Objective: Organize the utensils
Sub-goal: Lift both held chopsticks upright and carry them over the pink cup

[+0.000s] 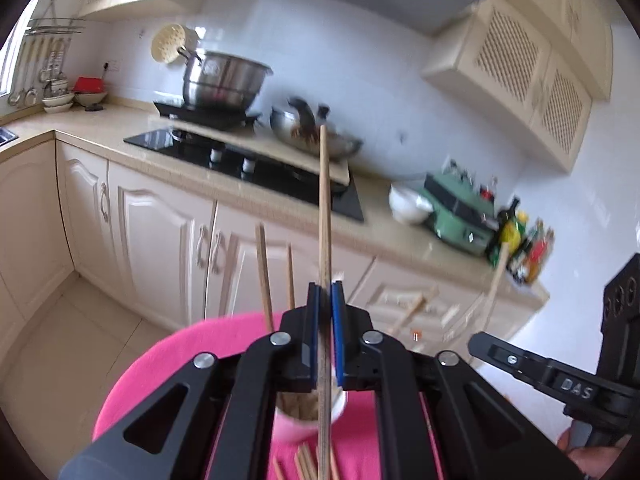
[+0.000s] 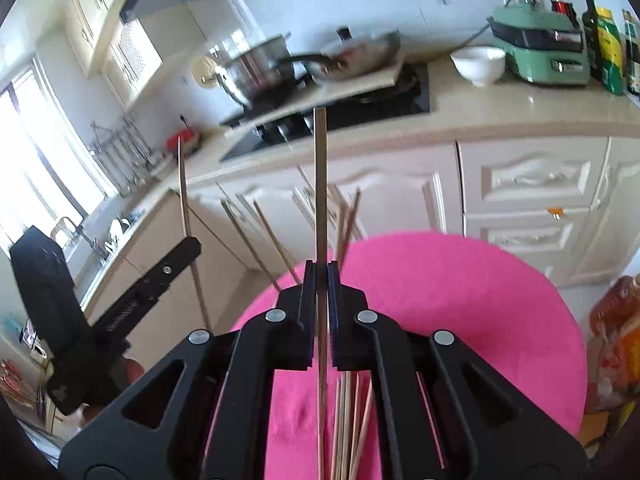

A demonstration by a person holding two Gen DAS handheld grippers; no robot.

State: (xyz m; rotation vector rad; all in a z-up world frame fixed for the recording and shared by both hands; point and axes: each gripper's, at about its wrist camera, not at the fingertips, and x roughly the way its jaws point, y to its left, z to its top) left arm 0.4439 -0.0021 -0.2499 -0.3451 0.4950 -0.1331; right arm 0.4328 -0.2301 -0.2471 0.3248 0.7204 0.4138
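Both grippers' fingers point(image 1: 313, 300) point(image 2: 309, 276) clamp single chopsticks point(image 1: 325, 208) point(image 2: 320, 184)

The right gripper point(image 2: 321, 276) is clamping one upright chopstick point(image 2: 320, 184) above loose chopsticks point(image 2: 348, 420) lying on the pink desk point(image 2: 460, 300).

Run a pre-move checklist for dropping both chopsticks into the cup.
1. Left claw shut on its chopstick: ok.
2. Right claw shut on its chopstick: ok.
3. Cup upright on the pink cloth: ok.
4. Room left in the cup: cannot tell.
5. Loose sticks all collected from the cloth: not ok.
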